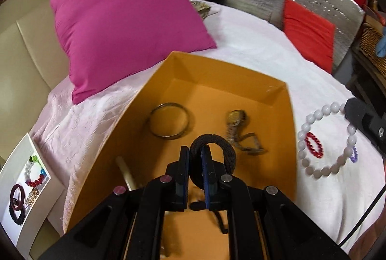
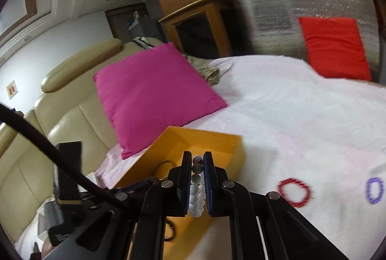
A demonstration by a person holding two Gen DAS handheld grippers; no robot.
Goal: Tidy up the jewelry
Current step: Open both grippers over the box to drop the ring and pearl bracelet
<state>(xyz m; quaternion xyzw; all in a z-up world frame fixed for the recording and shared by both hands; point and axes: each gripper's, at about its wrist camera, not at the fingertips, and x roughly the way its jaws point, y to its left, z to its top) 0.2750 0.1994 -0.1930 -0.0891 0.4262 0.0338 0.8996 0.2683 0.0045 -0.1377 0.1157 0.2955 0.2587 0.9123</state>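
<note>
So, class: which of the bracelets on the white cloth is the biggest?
The white beaded bracelet: its loop rings the small red beaded bracelet, and overlaps the purple one.

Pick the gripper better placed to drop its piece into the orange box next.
Left. The left gripper holds the black braided bracelet directly over the orange box floor; the right gripper, shut on the white bead bracelet, looks nearer the box's rim.

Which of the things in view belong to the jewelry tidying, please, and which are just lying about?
Part of the job:
- orange box
- metal bangle and wristwatch in it
- black braided bracelet in the left tongs
- white bead bracelet in the right tongs
- red bead bracelet, purple bead bracelet

Lying about:
- pink cushion
- red cushion
</note>
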